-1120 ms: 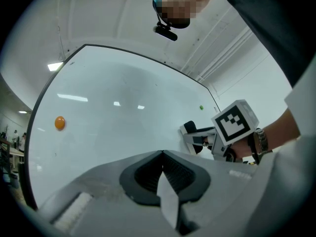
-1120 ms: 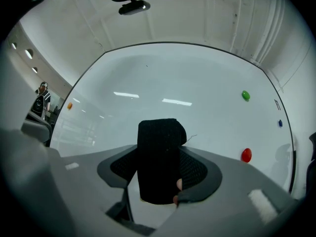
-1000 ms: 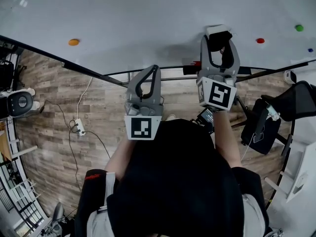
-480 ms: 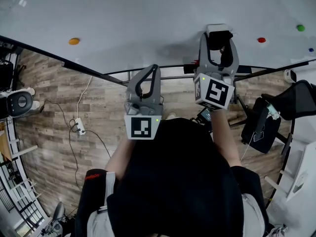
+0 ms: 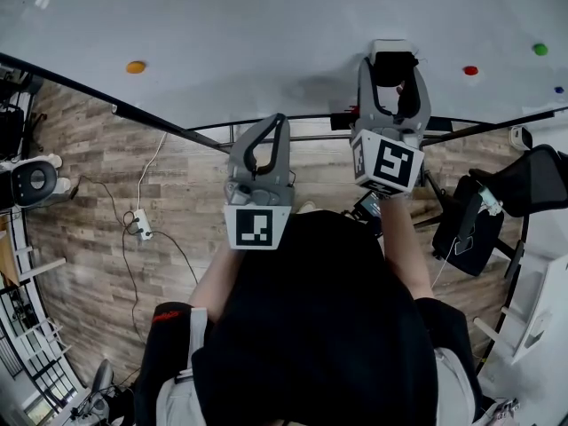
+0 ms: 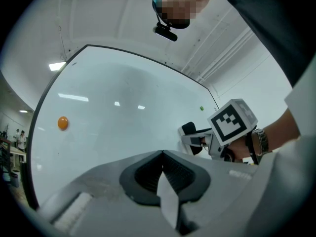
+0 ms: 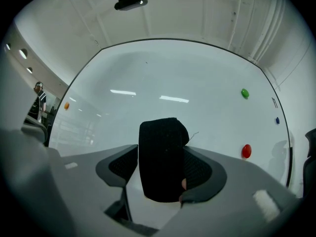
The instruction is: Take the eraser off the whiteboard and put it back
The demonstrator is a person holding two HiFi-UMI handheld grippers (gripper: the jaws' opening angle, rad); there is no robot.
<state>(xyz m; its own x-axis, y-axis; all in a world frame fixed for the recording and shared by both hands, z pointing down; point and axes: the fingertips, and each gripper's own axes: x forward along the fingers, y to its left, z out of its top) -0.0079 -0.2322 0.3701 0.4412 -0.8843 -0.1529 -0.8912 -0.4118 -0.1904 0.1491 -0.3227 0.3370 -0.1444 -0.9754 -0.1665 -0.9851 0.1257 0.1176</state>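
The black eraser (image 5: 395, 67) with a white back lies against the whiteboard (image 5: 266, 25), to the left of a red magnet (image 5: 470, 70). My right gripper (image 5: 393, 60) points at the board with the eraser (image 7: 163, 157) between its jaws. The jaws are opening: the left pad stands a little off the eraser and the right pad is close against it. My left gripper (image 5: 280, 121) hangs lower and to the left, short of the board, shut on nothing (image 6: 162, 154). The left gripper view also shows the eraser (image 6: 187, 129) at the right gripper's tip.
Magnets dot the board: orange (image 5: 135, 67), green (image 5: 540, 50) and blue (image 5: 557, 89). Below it is wood floor with a power strip (image 5: 140, 227) and cable. A black chair (image 5: 532, 180) stands at the right and a white device (image 5: 31, 185) at the left.
The right gripper's marker cube has tilted slightly and its jaws stand a touch wider around the eraser. Both hands stay in place.
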